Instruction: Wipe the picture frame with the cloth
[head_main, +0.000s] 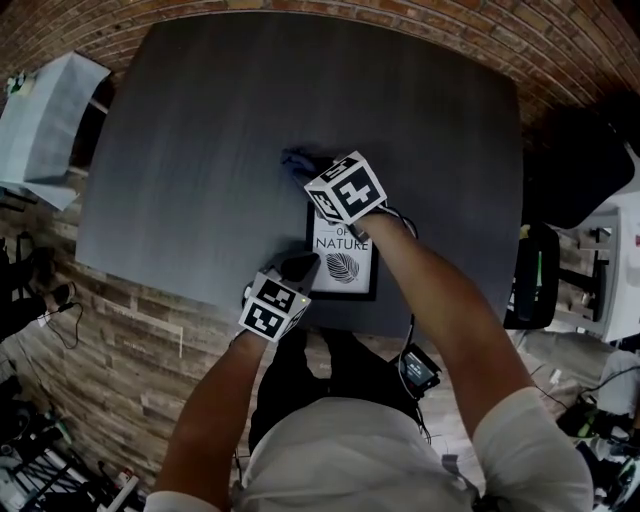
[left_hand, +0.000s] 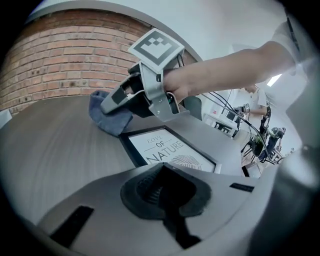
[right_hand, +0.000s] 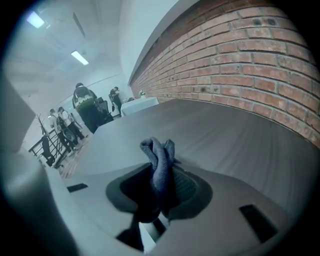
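A black picture frame (head_main: 344, 292) with a white leaf print lies flat near the table's front edge; the left gripper view shows it too, the frame (left_hand: 131, 148) just ahead of the jaws. My right gripper (head_main: 311, 171) is shut on a blue-grey cloth (head_main: 298, 159) at the frame's far left corner. The cloth (right_hand: 159, 167) stands bunched between the pads in the right gripper view. From the left gripper view, the cloth (left_hand: 111, 119) hangs from the right gripper (left_hand: 108, 104) onto the table by the frame's far corner. My left gripper (head_main: 299, 266) is shut and empty at the frame's near left side.
The dark table (head_main: 210, 150) stretches wide beyond the frame. A pale bag (head_main: 48, 118) stands off its left side and a black chair (head_main: 578, 165) off its right. A brick wall (right_hand: 260, 60) runs along the far edge. People and equipment (right_hand: 82, 112) stand in the background.
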